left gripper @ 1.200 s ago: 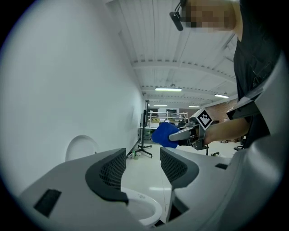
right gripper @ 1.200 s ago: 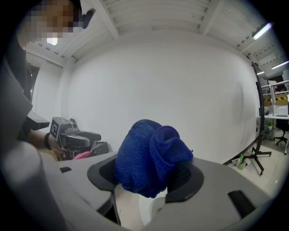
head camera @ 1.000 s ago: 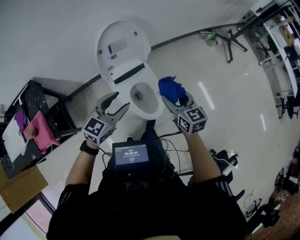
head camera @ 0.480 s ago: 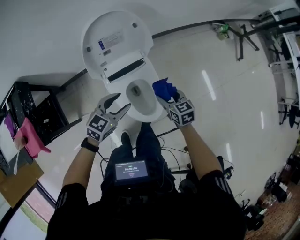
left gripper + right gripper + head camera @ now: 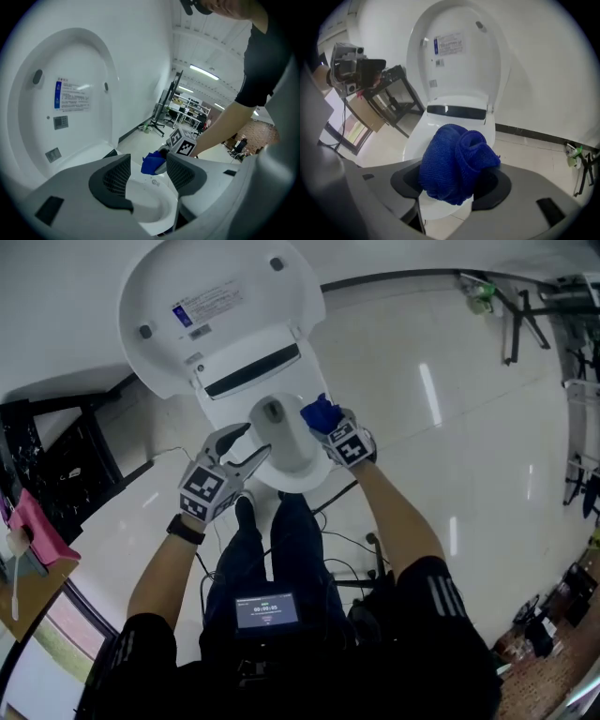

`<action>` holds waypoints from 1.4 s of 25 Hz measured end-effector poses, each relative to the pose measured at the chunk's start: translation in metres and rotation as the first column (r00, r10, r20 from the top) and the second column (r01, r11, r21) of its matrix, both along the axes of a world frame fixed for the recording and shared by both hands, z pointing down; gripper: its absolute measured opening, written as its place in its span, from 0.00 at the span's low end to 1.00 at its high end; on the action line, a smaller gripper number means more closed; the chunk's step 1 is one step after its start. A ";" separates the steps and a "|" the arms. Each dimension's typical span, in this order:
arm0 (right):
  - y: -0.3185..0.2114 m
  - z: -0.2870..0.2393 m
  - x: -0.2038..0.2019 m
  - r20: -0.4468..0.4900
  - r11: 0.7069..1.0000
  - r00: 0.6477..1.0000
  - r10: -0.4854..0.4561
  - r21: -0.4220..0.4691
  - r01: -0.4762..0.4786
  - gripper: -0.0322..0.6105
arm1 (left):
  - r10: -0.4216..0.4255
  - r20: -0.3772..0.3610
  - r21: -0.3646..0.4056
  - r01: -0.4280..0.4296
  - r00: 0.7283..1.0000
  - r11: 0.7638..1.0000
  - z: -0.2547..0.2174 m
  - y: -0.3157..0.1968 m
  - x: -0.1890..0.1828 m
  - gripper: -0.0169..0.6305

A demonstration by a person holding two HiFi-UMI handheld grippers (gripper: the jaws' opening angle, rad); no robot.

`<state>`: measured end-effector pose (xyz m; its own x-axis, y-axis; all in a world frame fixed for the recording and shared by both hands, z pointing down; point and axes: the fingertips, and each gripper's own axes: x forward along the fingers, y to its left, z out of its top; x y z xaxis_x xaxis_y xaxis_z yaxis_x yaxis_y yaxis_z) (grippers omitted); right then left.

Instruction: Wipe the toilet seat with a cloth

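A white toilet stands with its lid (image 5: 220, 310) raised against the wall and its seat (image 5: 298, 460) down around the bowl. My right gripper (image 5: 323, 426) is shut on a bunched blue cloth (image 5: 319, 413) (image 5: 457, 161) and hovers at the right side of the seat rim. The same cloth (image 5: 152, 163) shows past my left gripper (image 5: 147, 176). At the seat's left side my left gripper (image 5: 242, 444) is open and holds nothing. The lid (image 5: 457, 56) fills the back of the right gripper view.
A black rack (image 5: 56, 460) stands left of the toilet, with a pink cloth (image 5: 37, 531) hanging nearby. Cables (image 5: 342, 540) trail on the glossy floor by my feet. Black chair legs and shelving (image 5: 525, 315) stand at the far right.
My head and both grippers have come closer to the toilet, which now looms larger. The right gripper has carried the blue cloth down to the seat's right rim. The left gripper stayed open.
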<state>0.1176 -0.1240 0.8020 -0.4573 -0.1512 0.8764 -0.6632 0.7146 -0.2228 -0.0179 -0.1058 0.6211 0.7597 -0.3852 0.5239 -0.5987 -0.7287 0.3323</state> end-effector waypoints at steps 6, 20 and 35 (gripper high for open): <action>-0.018 0.086 0.003 -0.104 0.972 0.967 -0.235 -0.042 0.232 0.48 | -0.007 0.001 -0.032 0.007 1.000 0.999 0.050 -0.018 0.020 0.39; 0.015 0.131 0.023 -0.163 0.838 0.826 -0.540 -0.009 0.546 0.48 | -0.031 -0.003 -0.101 0.030 1.000 0.994 0.091 -0.022 0.053 0.39; 0.157 0.137 0.031 -0.137 0.801 0.791 -0.597 -0.166 0.575 0.48 | 0.000 -0.003 -0.119 -0.001 1.000 0.993 0.082 -0.003 0.060 0.39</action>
<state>0.1481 0.0332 0.9388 -0.2653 0.1978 0.9437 -0.1599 0.9562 -0.2454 0.0417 -0.1086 0.7028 0.7616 -0.3198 0.5636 -0.5971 -0.6842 0.4187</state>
